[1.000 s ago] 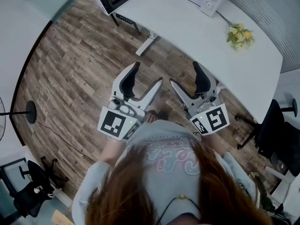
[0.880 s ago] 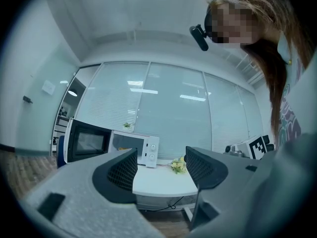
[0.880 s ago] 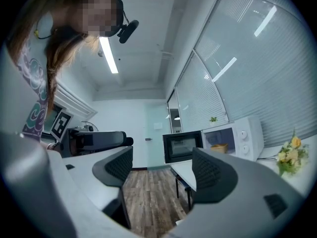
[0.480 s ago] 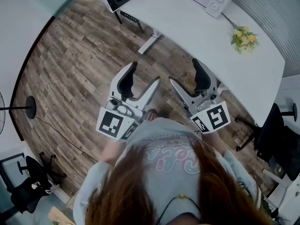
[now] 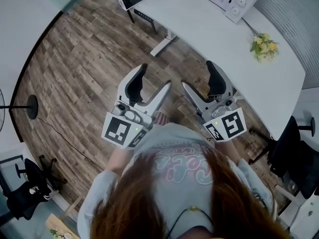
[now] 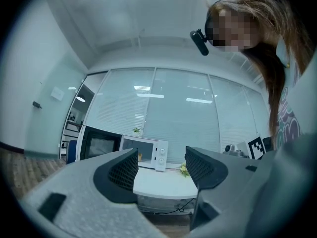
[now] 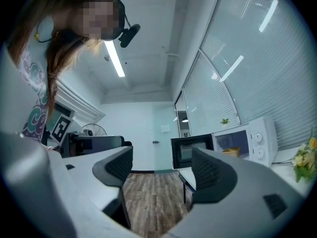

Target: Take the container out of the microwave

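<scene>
A: What did the tools hold?
B: Nothing. The left tool (image 5: 153,78) and the right tool (image 5: 199,77) had their jaws wide apart and empty, well short of the microwave (image 7: 247,140).
A: And the container (image 7: 231,151)?
B: Inside the microwave, on the desk (image 5: 224,49); its door (image 7: 190,151) stood open.
A: Which step?
B: The approach, I judge. Next, one tool would need to come up to the microwave and reach into its opening.

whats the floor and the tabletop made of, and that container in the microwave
Floor: wood or wood-look planks, matte; grain and seams show. Tabletop: smooth plain white, probably laminate. Container: yellowish, perhaps plastic; too small to be sure.
</scene>
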`<action>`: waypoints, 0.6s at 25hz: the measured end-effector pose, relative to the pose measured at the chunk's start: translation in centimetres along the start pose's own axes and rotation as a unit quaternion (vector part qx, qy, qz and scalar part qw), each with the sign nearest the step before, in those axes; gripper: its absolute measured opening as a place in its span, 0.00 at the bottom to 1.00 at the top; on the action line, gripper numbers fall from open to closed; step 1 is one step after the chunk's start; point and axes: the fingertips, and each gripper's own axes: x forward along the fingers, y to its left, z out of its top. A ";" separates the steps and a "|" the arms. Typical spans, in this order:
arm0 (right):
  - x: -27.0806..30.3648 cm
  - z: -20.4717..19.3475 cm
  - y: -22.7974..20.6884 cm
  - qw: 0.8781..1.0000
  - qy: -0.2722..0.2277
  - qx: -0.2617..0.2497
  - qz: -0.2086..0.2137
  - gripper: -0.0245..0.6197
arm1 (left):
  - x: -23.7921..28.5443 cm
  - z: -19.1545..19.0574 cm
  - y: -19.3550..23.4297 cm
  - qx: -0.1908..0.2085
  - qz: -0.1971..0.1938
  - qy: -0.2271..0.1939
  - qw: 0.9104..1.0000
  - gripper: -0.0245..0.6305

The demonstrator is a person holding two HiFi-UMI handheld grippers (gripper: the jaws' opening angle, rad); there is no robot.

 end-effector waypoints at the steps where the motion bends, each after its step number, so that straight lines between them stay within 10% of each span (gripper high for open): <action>1: 0.1 0.0 0.0 1.000 0.000 0.001 0.001 0.60 | -0.1 0.1 0.1 0.001 0.001 0.000 1.000 0.46; 15: 3.4 -1.1 -1.1 1.000 0.009 -0.009 0.001 0.60 | 1.4 -0.9 4.2 -0.002 0.001 -0.001 1.000 0.46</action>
